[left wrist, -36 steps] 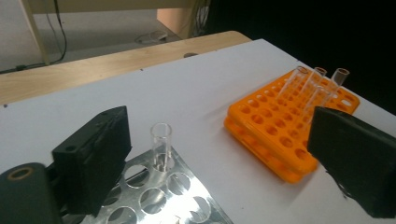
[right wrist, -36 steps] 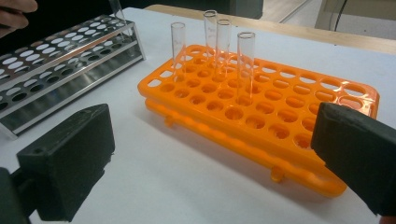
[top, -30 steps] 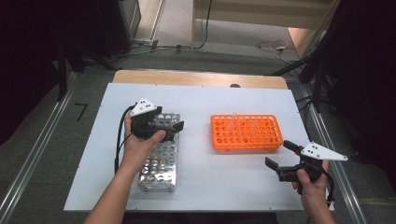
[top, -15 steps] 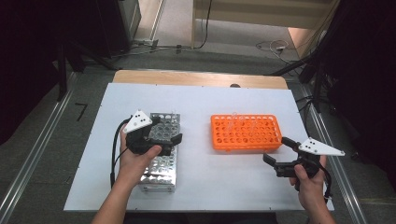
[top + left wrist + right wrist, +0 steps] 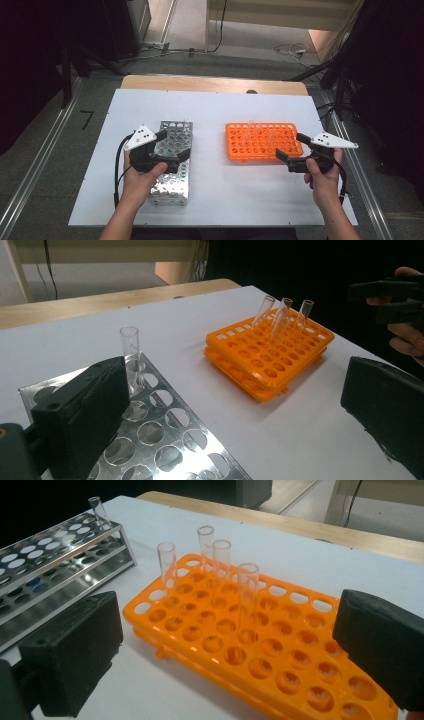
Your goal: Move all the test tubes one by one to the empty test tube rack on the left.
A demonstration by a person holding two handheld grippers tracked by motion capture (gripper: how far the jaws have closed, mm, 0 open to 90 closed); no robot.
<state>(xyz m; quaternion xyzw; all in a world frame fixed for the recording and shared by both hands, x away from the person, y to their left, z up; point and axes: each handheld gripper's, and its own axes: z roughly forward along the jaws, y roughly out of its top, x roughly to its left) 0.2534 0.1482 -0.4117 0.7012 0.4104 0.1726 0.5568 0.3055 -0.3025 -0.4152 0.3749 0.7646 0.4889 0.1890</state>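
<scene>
A metal tube rack (image 5: 171, 172) lies at the left of the white table, with one clear glass tube (image 5: 129, 351) standing at its far end. My left gripper (image 5: 174, 144) hovers open over that rack's middle, nothing between its jaws. An orange tube rack (image 5: 261, 141) sits right of centre and holds several empty glass tubes (image 5: 247, 599). My right gripper (image 5: 290, 146) is open and empty at the orange rack's near right corner, pointing left across it. In the right gripper view the metal rack (image 5: 47, 562) appears at the far left.
The white table (image 5: 220, 107) has bare surface between the two racks and behind them. A wooden strip (image 5: 210, 84) runs along its far edge. Cables lie on the floor beyond. The right gripper (image 5: 392, 295) and its hand appear at the left gripper view's far right.
My left gripper has drawn back along the metal rack toward the person. My right gripper has moved left and forward, up to the orange rack's corner. Both stay open.
</scene>
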